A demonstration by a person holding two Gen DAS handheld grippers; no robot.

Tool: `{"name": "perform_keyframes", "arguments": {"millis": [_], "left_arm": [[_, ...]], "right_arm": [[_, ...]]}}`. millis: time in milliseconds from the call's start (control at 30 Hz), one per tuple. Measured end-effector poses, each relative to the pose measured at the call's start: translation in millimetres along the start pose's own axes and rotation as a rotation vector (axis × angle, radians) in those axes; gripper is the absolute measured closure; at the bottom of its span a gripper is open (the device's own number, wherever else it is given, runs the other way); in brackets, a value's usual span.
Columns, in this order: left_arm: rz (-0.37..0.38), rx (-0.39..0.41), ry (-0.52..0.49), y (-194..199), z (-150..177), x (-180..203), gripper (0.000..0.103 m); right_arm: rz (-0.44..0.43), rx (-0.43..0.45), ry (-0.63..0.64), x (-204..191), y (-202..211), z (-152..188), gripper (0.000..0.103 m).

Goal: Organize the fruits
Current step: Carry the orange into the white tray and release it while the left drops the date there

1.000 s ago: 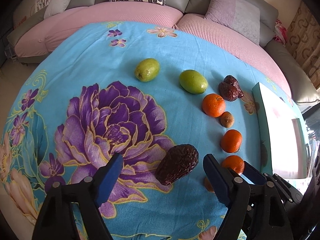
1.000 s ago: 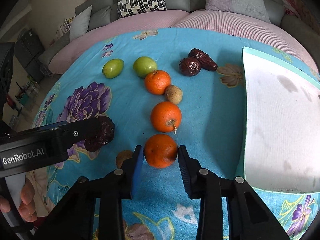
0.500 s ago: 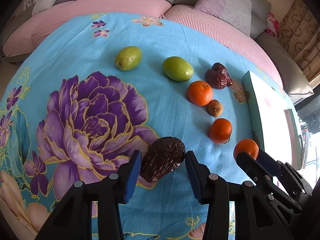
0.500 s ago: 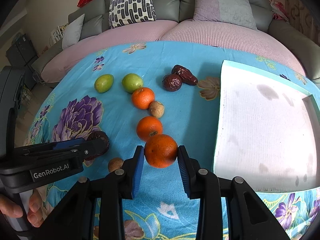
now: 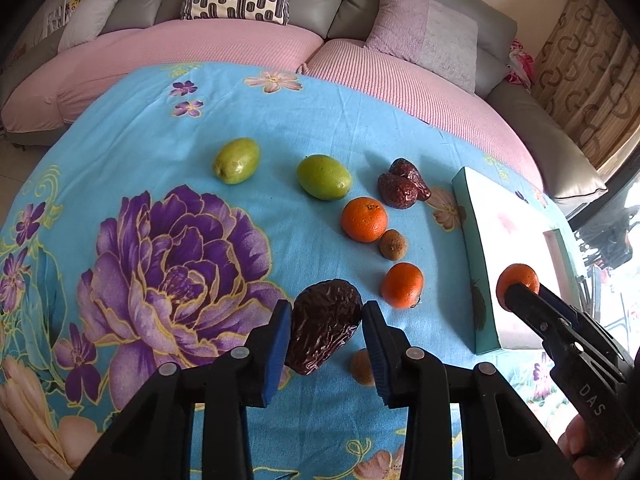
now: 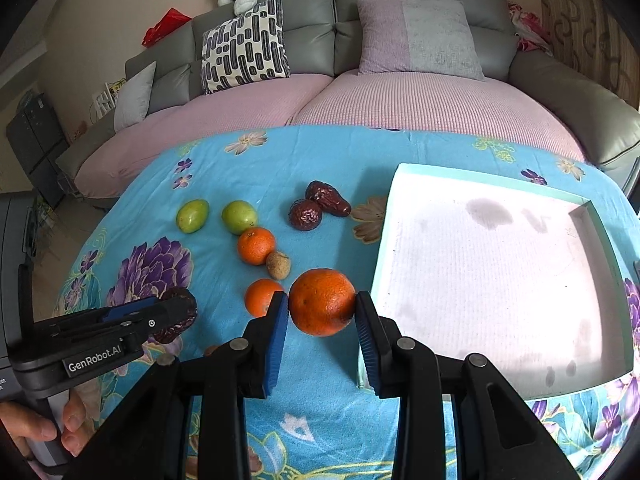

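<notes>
A big wrinkled dark-brown date [image 5: 324, 324] is clamped between the blue pads of my left gripper [image 5: 325, 330], just above the floral cloth. My right gripper [image 6: 322, 312] is shut on an orange [image 6: 322, 307], held above the cloth beside the left edge of the white tray with a teal rim [image 6: 480, 182]. The left wrist view shows that orange [image 5: 517, 280] over the tray's near wall [image 5: 478, 280]. On the cloth lie two green fruits [image 5: 236, 160] [image 5: 324, 177], two oranges [image 5: 364, 219] [image 5: 401, 285], two dark dates [image 5: 402, 190] and a small brown fruit [image 5: 393, 244].
Another small brown fruit [image 5: 362, 366] lies right under my left gripper's right finger. A pink and grey sofa [image 6: 400, 92] with cushions curves around the far side of the table. A hand [image 6: 36, 428] holds the left gripper's handle at lower left.
My left gripper closed on the big date and raised it. The right gripper lifted its orange and carried it right, to the tray's edge.
</notes>
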State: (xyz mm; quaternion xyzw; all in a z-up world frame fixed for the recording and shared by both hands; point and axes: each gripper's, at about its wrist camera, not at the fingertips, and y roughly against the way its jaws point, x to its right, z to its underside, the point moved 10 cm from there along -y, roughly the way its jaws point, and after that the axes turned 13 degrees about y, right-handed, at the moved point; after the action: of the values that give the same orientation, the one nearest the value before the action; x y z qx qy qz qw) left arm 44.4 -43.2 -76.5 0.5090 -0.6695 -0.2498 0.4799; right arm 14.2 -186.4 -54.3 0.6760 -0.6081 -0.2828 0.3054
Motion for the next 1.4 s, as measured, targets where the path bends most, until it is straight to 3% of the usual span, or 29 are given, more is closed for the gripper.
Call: {"name": "perform_keyframes", "arguments": {"millis": [133,467,800,1000,1400], "left_arm": [[0.040,0.008,-0.050,6.2,1.9,25.3,0.064],[0.140,-0.021,-0.297,-2.5,29.4,128.4,0.064],[0.194,-0.065,-0.432,-37.3,57.5,205.0,0.064],[0.156,-0.136,-0.465,-69.4,83.1,200.8,0.064],[0.138,-0.122,-0.489,-67.0,85.8,197.7,0.064]], "right_arm": [[0.079,-0.020,-0.078,43.6,7.5,4.4,0.067],[0.200,-0.005,-0.292,144.3,35.9,26.3,0.067],[0.241,-0.066,-0.427,197.3,33.5,61.8,0.067],[0.228,-0.112,-0.448,200.9,21.3,74.3,0.067],[0.229,-0.184,-0.447,199.4,8.3,88.5,0.067]]}}
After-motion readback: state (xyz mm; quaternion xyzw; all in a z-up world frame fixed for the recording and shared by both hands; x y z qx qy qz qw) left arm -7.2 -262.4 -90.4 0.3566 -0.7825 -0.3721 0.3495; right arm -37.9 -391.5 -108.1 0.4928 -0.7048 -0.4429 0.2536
